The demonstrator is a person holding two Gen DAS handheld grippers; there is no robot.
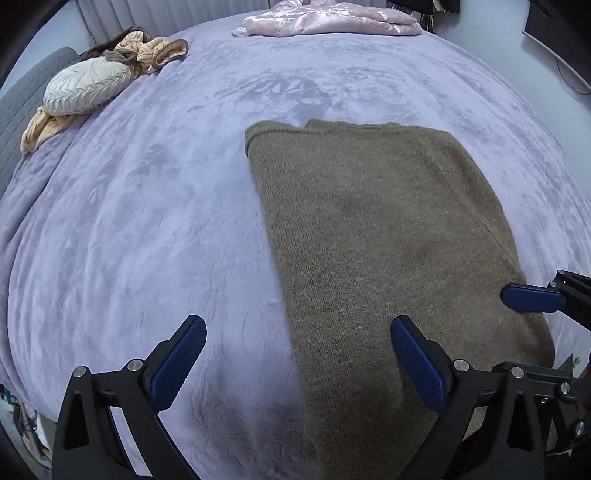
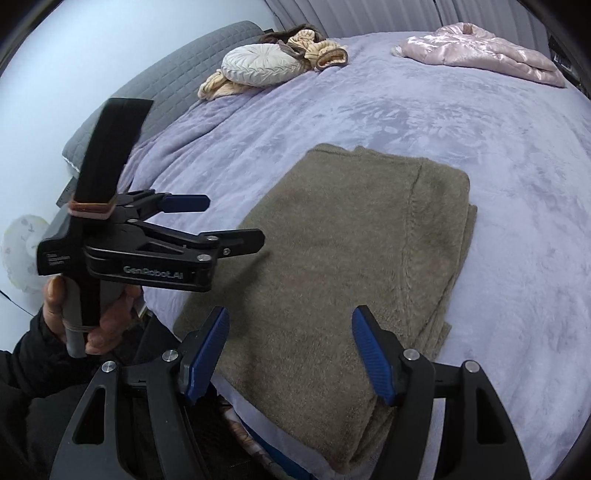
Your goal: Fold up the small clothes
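An olive-brown knit garment (image 1: 388, 229) lies folded into a long rectangle on the lavender plush blanket (image 1: 147, 221), its near end at the bed's front edge. In the left wrist view my left gripper (image 1: 297, 328) hangs open wide over the garment's left edge, holding nothing. One blue finger (image 1: 532, 297) of my right gripper reaches in from the right, above the cloth. The right wrist view shows my right gripper (image 2: 291, 319) open over the near end of the garment (image 2: 351, 240), not touching it. My left gripper (image 2: 232, 219) is at the left, held by a hand (image 2: 107, 321).
A pink satin jacket (image 2: 480, 51) lies at the far side of the bed. A round cream cushion (image 2: 262, 66) and peach and brown clothes (image 2: 321, 48) sit at the far left by a grey quilted headboard (image 2: 177, 81). A dark screen (image 1: 557, 33) hangs far right.
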